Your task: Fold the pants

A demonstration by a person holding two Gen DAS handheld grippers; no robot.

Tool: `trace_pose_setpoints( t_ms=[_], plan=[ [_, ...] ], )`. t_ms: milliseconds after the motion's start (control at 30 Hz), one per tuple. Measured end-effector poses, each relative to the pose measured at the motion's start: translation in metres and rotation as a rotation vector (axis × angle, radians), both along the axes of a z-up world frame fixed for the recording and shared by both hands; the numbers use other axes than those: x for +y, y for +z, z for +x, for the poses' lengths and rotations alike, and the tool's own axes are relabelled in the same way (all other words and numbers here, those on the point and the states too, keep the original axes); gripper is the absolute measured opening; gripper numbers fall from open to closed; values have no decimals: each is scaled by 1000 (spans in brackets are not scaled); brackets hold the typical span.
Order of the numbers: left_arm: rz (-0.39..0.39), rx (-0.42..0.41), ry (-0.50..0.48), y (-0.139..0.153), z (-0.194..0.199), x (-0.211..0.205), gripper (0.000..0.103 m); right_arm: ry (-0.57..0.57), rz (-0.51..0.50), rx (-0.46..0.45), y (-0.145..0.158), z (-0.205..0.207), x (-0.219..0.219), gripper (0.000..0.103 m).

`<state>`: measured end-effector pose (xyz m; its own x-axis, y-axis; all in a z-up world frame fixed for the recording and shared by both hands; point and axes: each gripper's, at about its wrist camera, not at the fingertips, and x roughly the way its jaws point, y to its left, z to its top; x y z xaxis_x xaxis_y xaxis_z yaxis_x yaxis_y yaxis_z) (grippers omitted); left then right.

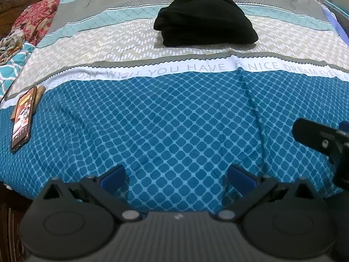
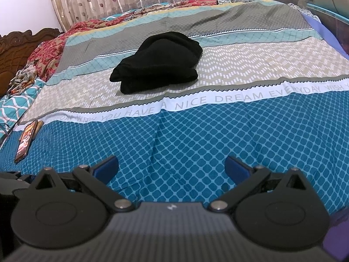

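- Looks basically done to me. The black pants [image 1: 205, 18] are sitting as a compact stacked bundle in the middle of the bed [image 1: 174, 120], on the beige zigzag stripe just past the white band with the lettering.
- You can see layered edges on the near side of the bundle, so it's been folded over more than once. It's a bit rounded and lumpy on top, not a crisp rectangle, so maybe a quick flatten is all that's left.
- Left claw [image 1: 175, 178] is spread wide, nothing in it, hanging over the blue diamond part of the sheet, well apart from the pants.
- Right claw [image 2: 171, 167], same deal: wide and empty, near the bed's front edge.
- A phone [image 1: 21, 120] lies off by the left edge, not in the way.
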<state>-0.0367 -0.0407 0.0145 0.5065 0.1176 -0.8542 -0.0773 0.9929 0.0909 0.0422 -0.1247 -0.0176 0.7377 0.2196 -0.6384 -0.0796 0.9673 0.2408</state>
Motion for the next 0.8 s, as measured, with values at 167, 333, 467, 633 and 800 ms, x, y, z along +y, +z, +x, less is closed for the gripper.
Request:
trace_pose_setpoints(
  t_ms=[167,333,467,633,800],
  plan=[
    [9,10,0,0,0,-1,103,-2,2,6,-1,1,0,103],
    [7,15,6,0,0,0,103,-4,2,7,-1,1,1,103],
    [18,24,14,-1,2,3,103,-3,3,8,-2,1,1,103],
    [36,13,32,1,2,4,103,-6,2,4,-2,1,1,103],
    [42,6,46,1,1,5,103,-10,-3,-2,-2,1,0,103]
  ],
)
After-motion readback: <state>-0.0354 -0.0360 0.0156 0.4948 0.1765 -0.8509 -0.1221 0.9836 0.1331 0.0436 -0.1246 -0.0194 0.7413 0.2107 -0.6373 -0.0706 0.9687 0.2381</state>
